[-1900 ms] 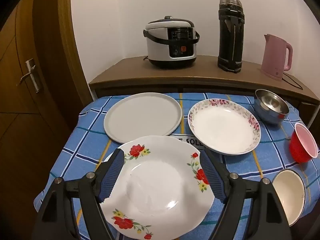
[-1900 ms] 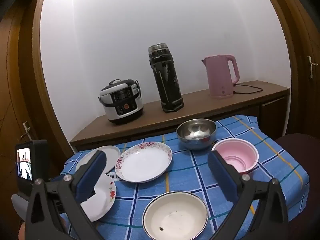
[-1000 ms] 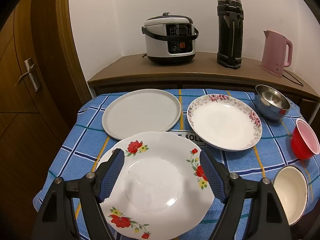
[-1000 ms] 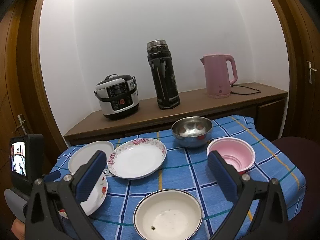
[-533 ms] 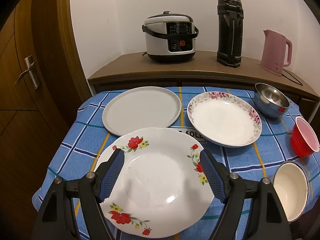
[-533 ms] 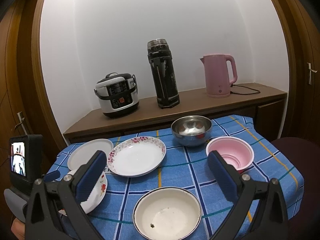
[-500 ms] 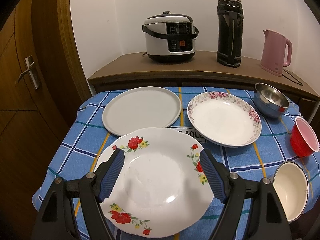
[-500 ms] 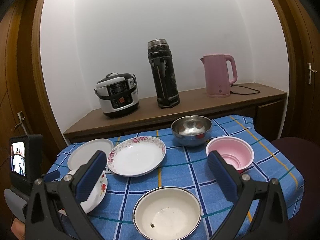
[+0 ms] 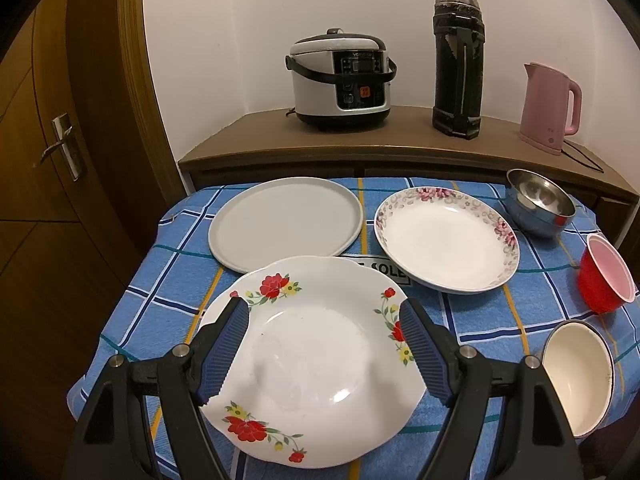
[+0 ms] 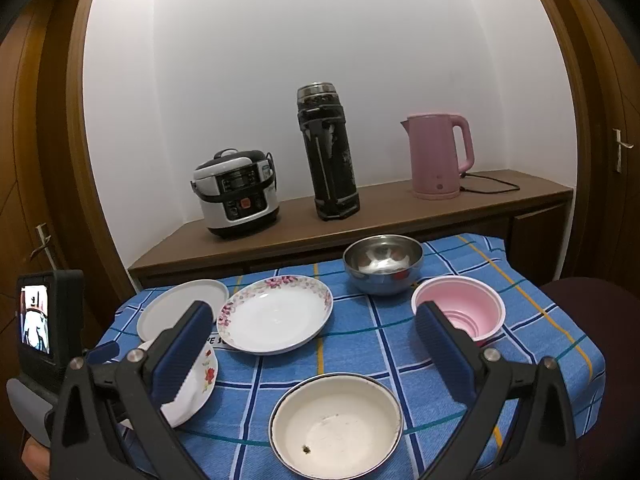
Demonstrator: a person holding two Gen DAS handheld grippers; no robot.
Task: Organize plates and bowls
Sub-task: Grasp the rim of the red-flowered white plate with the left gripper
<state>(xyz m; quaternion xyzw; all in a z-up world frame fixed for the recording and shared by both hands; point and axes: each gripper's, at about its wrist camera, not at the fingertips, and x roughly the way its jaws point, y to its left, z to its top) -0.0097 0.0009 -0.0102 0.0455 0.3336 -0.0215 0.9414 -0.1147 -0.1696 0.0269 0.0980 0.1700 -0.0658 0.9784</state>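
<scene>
The left gripper (image 9: 324,344) is hovering with its jaws spread wide over the red-flowered plate (image 9: 312,360), which is lying at the near left edge of the desk (image 9: 176,280) and overlapping the near rim of the plain grey plate (image 9: 286,222) behind it. The pink-rimmed plate (image 9: 446,240) is sitting just beside the grey one, its near rim lying over a printed patch on the blue checked cloth reading "SOLE"; the rest is hidden. The right gripper (image 10: 316,344) is also hanging wide apart, holding nothing, above the cream bowl (image 10: 336,426) at the near edge. The steel bowl (image 10: 382,262) and the red bowl (image 10: 460,310) with its pink inside are standing along the right side, near each other. Bare cloth is lying open between the cream bowl and the pink-rimmed plate. The rice cooker (image 9: 340,80) is showing a brand line too small to read.
</scene>
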